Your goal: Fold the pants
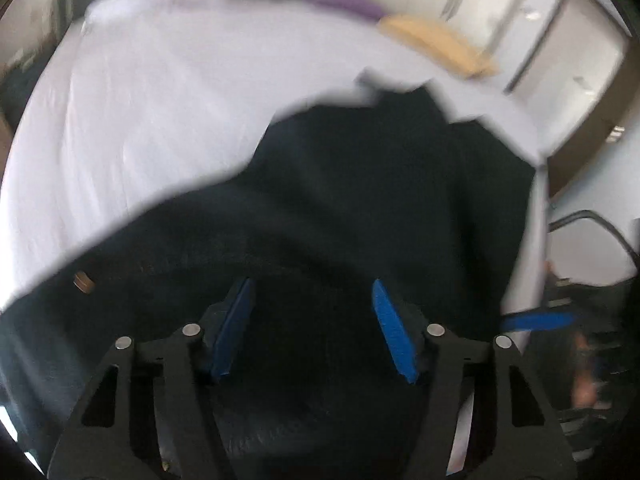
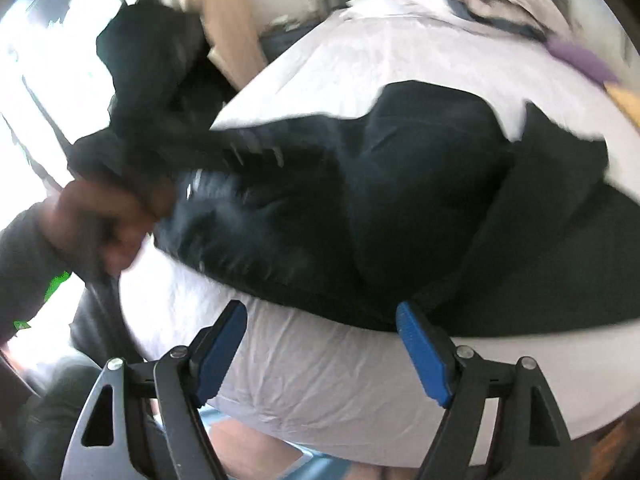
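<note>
dark navy fabric pants (image 1: 360, 184) sprawl mid-frame on the white bedsheet (image 1: 140, 120); left gripper (image 1: 312, 292) and right gripper (image 2: 320, 316), fingers wide and empty, likely poised to grab an edge.

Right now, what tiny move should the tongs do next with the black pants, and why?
Probably lower the left tongs and pinch the black pants under them. Both tongs are open and hold nothing, and the pants lie bunched on the white sheet. The right tongs sit at the edge.

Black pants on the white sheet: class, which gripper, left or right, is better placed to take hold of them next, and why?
Probably the left gripper: its open jaws sit directly over the black pants. The right gripper, also open, sits over white sheet at the pants' edge.
</note>
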Demonstrator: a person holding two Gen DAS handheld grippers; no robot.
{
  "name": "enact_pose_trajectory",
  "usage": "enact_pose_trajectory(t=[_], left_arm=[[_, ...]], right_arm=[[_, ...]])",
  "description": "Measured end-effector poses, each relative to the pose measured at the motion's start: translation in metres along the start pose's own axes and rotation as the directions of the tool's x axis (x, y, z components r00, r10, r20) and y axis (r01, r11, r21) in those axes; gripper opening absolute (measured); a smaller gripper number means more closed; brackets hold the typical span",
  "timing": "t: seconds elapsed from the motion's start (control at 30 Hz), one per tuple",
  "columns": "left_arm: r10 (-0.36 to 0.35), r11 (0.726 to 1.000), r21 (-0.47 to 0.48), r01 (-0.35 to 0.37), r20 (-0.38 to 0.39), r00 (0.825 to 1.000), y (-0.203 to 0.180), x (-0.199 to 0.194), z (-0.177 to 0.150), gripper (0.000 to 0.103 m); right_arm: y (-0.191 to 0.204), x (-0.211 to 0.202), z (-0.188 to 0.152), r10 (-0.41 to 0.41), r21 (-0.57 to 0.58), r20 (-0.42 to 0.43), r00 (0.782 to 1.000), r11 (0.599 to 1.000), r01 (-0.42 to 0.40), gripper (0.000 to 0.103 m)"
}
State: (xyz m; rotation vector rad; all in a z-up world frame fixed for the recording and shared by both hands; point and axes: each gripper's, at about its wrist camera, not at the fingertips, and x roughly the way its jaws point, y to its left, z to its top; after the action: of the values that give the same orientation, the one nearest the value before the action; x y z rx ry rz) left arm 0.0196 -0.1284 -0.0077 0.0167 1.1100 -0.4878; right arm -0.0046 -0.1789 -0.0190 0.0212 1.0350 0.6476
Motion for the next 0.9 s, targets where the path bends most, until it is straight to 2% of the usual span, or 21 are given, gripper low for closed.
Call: enact_pose_trajectory(t=[0.03,0.1,0.2,0.27,0.37,0.43,0.47,0.57,0.6,0.67,0.73,0.8,0.83,0.9], left_arm=[[0.005,1.0,-0.024,-0.006,-0.023,1.0,0.007,0.015,-0.004,0.052],[0.011,1.0,-0.017,-0.011,0.005,1.0,0.006,0.014,-0.005,0.054],[0.059,0.998,0.002,-0.059,-0.013,0.998,-0.005,0.004,0.007,0.054],[0.022,1.0,0.011,-0.022,0.03,0.999,-0.014,-0.009,0.022,0.054],[0.011,1.0,0.017,-0.012,0.056,0.998,-0.026,-0.007,0.043,0.054],[-0.009,0.999,-0.033,0.009,0.004,1.0,-0.022,0.019,0.052,0.054],[-0.002,0.998,-0.056,0.001,-0.022,1.0,-0.02,0.035,0.035,0.054],[0.035,0.999,-0.038,-0.034,0.011,0.999,-0.025,0.042,0.037,0.054],[0.049,0.998,-0.031,-0.049,0.01,0.999,-0.028,0.042,0.04,0.054],[0.045,0.998,-0.04,-0.044,0.015,0.999,-0.029,0.045,0.041,0.054],[0.028,0.998,-0.051,-0.027,0.019,0.999,-0.033,0.048,0.04,0.054],[0.019,0.998,-0.057,-0.018,0.023,1.0,-0.029,0.046,0.04,0.054],[0.018,0.998,-0.057,-0.017,0.025,1.0,-0.029,0.046,0.041,0.054],[0.019,0.998,-0.055,-0.017,0.03,0.999,-0.024,0.041,0.04,0.054]], right_arm=[[0.0,-0.01,-0.014,-0.002,0.032,0.011,1.0,0.999,0.001,0.079],[-0.023,-0.014,-0.008,-0.026,0.105,0.03,0.999,0.994,0.023,0.08],[-0.065,-0.025,0.016,-0.109,0.201,0.064,0.992,0.975,0.094,0.08],[-0.095,-0.033,0.031,-0.158,0.271,0.087,0.984,0.954,0.13,0.078],[-0.129,-0.041,0.062,-0.256,0.357,0.123,0.959,0.913,0.197,0.072],[-0.142,-0.04,0.097,-0.313,0.348,0.134,0.94,0.903,0.251,0.071],[-0.147,-0.035,0.12,-0.342,0.325,0.124,0.932,0.901,0.287,0.071],[-0.148,-0.013,0.167,-0.399,0.236,0.092,0.912,0.899,0.37,0.071],[-0.149,-0.008,0.17,-0.422,0.217,0.08,0.903,0.892,0.397,0.071],[-0.157,0.015,0.197,-0.442,0.184,0.055,0.895,0.886,0.426,0.071],[-0.164,0.034,0.213,-0.46,0.172,0.022,0.888,0.876,0.45,0.071],[-0.178,0.056,0.219,-0.452,0.186,-0.025,0.892,0.874,0.449,0.071],[-0.183,0.069,0.221,-0.463,0.19,-0.053,0.885,0.865,0.464,0.069],[-0.196,0.087,0.219,-0.506,0.208,-0.104,0.856,0.831,0.516,0.067]])
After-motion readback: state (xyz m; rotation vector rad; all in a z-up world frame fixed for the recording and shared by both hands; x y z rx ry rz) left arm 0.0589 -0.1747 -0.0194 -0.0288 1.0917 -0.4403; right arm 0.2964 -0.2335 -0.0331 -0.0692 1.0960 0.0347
